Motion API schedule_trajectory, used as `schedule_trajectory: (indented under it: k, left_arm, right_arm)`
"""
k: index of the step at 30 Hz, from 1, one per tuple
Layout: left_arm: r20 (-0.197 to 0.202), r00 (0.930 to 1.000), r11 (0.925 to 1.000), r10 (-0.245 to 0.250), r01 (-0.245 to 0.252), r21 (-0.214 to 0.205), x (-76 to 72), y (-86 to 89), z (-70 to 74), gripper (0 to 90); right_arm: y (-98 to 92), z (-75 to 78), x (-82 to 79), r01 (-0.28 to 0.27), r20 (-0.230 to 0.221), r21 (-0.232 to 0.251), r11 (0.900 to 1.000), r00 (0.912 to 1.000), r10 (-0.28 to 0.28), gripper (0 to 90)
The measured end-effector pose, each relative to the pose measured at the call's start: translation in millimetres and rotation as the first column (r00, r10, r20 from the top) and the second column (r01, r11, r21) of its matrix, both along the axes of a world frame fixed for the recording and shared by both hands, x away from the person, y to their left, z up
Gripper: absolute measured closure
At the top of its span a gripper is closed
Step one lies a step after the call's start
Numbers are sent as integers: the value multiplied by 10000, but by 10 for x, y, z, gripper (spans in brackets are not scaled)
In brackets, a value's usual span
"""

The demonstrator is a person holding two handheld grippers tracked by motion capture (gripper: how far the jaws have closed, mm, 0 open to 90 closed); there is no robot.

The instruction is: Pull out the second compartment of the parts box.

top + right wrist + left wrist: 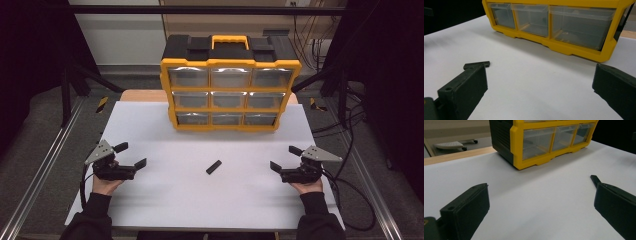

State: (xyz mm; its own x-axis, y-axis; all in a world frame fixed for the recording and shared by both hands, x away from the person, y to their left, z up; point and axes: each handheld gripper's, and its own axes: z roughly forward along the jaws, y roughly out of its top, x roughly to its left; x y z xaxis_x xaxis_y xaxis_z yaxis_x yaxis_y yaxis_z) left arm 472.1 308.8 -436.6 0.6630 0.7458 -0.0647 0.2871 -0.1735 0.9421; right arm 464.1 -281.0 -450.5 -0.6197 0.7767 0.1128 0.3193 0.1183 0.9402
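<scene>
Two grippers rest low on the white table (165, 200), one at either side of a small black bar (213, 167) that serves as the landmark here. The left gripper (131, 155) lies well to the left of the bar, held by the person's left hand (106, 184); its jaws stand wide apart with nothing between them, which its own view confirms: bare white surface lies between the two black jaws, and the tip of the bar (595, 179) shows just above the jaw on that view's right. The right gripper (285, 157) lies well to the right of the bar, held by the right hand (306, 186); its jaws are likewise spread wide and hold nothing. In the right gripper view the bar (477, 65) peeks out beyond the jaw at that view's left.

Neither gripper touches the bar. It lies flat on the table, set at a slant, about midway between the two grippers.

Beyond the bar, farther up the table, stands a yellow and black drawer organiser (230, 90) with nine clear drawers in three rows, all appearing closed. Its carry handle (229, 40) sits at the top.

Judgement: the work stands at its opening step, with no grasp made. The bar is the likely object, and a drawer of the organiser the likely place for it. The next move calls for one gripper to travel in to the bar, line its jaws across the narrow sides, and close.
</scene>
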Motion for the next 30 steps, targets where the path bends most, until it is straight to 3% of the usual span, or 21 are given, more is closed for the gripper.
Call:
schedule_trajectory:
  k: [11, 30]
  left_arm:
    - [-44, 10000, 9994, -64, 66, 329, 3, -66, 3, 0]
    - [-37, 10000, 9989, -65, 67, 474, -3, -188, 126, 0]
  right_arm:
    - [-25, -8, -3, 15, 11, 17, 10000, 10000, -15, 2]
    - [-16, -9, -15, -59, 17, 9, 10000, 10000, 59, 2]
